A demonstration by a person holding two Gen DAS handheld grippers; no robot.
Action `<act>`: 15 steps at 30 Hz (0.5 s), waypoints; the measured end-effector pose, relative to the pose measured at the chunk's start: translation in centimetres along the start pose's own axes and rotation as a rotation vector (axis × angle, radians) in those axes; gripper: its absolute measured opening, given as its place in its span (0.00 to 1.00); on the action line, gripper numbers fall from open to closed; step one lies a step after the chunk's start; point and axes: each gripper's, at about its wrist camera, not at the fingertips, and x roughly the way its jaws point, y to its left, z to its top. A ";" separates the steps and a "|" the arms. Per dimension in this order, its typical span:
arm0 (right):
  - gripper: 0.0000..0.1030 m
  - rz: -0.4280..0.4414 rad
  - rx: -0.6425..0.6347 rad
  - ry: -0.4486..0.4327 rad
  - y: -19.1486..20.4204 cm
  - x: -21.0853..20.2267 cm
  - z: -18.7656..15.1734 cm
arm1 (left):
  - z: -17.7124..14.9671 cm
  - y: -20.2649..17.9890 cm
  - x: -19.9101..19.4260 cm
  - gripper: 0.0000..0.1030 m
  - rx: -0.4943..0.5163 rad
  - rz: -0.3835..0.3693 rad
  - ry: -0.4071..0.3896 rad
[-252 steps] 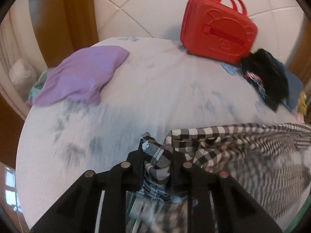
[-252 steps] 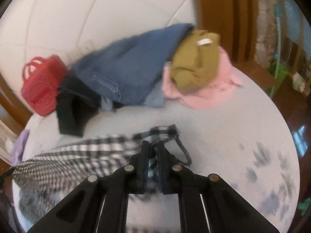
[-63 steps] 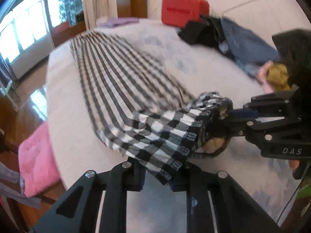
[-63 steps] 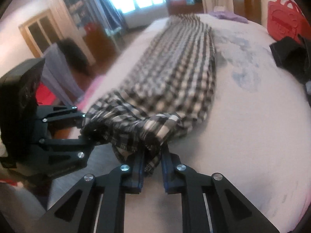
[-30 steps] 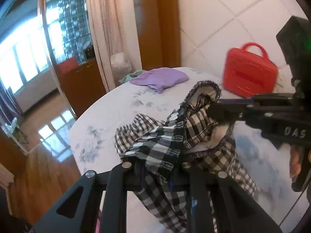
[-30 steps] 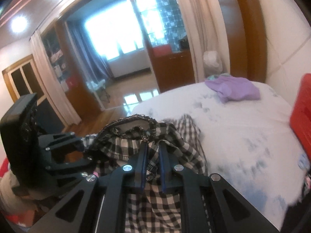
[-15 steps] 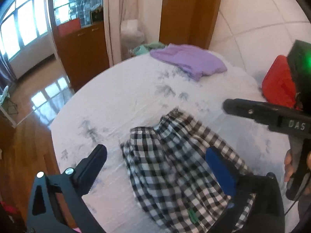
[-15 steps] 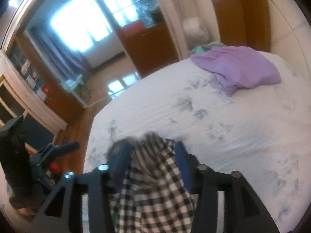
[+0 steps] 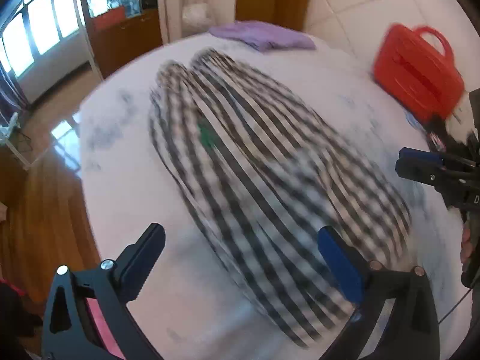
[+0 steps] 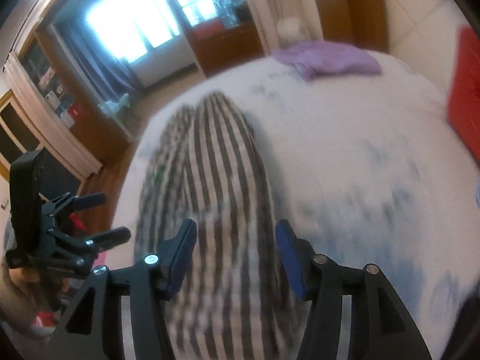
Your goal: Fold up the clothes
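A black-and-white checked garment [image 9: 270,180] lies spread lengthwise on the white bed [image 9: 126,216], blurred by motion. My left gripper [image 9: 240,240] hovers over its near end, wide open, with nothing pinched between the blue pads [image 9: 339,258]. In the right wrist view the same garment [image 10: 222,180] runs away from my right gripper [image 10: 235,231], which stands partly open over the cloth, pads clear of it. The right gripper [image 9: 420,162] also shows at the right edge of the left wrist view, and the left gripper [image 10: 99,216] at the left of the right wrist view.
A red hard case [image 9: 417,69] stands at the bed's far right by the padded headboard. A purple folded cloth [image 9: 261,36] lies at the far end. Dark clothes [image 9: 441,138] sit near the case. Wood floor [image 9: 45,204] and something pink [image 9: 102,324] lie beyond the bed's left edge.
Both grippers, shut on the bunched garment a second ago, have opened and let it go. It now lies flat on the bed, and both grippers have dropped closer to it.
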 end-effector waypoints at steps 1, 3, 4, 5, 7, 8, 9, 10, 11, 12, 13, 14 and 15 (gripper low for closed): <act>0.53 -0.005 0.001 0.005 -0.3 -0.6 -1.5 | -1.0 -0.8 0.1 1.00 0.000 -0.003 0.006; 0.51 -0.006 -0.004 0.010 -0.7 -1.4 -4.0 | -2.8 -2.3 0.3 1.00 0.006 -0.010 0.006; 0.47 0.002 -0.006 0.013 -0.8 -1.6 -4.9 | -3.6 -3.3 0.5 1.00 0.013 -0.008 0.012; 0.44 0.009 -0.010 0.021 -0.9 -1.4 -5.6 | -4.0 -3.8 0.6 1.00 0.014 -0.009 0.017; 0.44 0.022 -0.019 0.049 -0.9 -0.5 -6.5 | -5.2 -5.0 1.0 1.00 0.015 -0.009 0.027; 0.44 0.027 -0.026 0.063 -0.7 0.0 -6.7 | -5.8 -5.5 1.2 1.00 0.025 0.001 0.027; 0.29 0.010 -0.048 0.082 -0.5 0.6 -7.0 | -6.3 -5.9 1.5 1.00 0.037 0.017 0.031; 0.15 -0.034 -0.081 0.102 -0.3 1.1 -7.4 | -6.8 -6.2 2.4 0.99 0.058 0.059 0.049; 0.05 -0.071 -0.092 0.117 -0.6 1.4 -7.7 | -7.4 -6.2 3.0 0.99 0.069 0.098 0.065; 0.05 -0.098 -0.089 0.131 -1.2 1.7 -7.9 | -7.6 -5.9 2.9 0.99 0.054 0.085 0.053; 0.04 -0.116 -0.067 0.137 -2.0 1.8 -8.2 | -7.8 -5.5 2.7 0.99 0.037 0.081 0.055; 0.03 -0.123 -0.027 0.132 -3.1 1.6 -8.3 | -7.9 -5.3 2.5 0.99 0.032 0.088 0.058; 0.02 -0.130 0.013 0.127 -4.1 1.3 -8.5 | -8.0 -5.3 2.2 0.99 0.039 0.099 0.054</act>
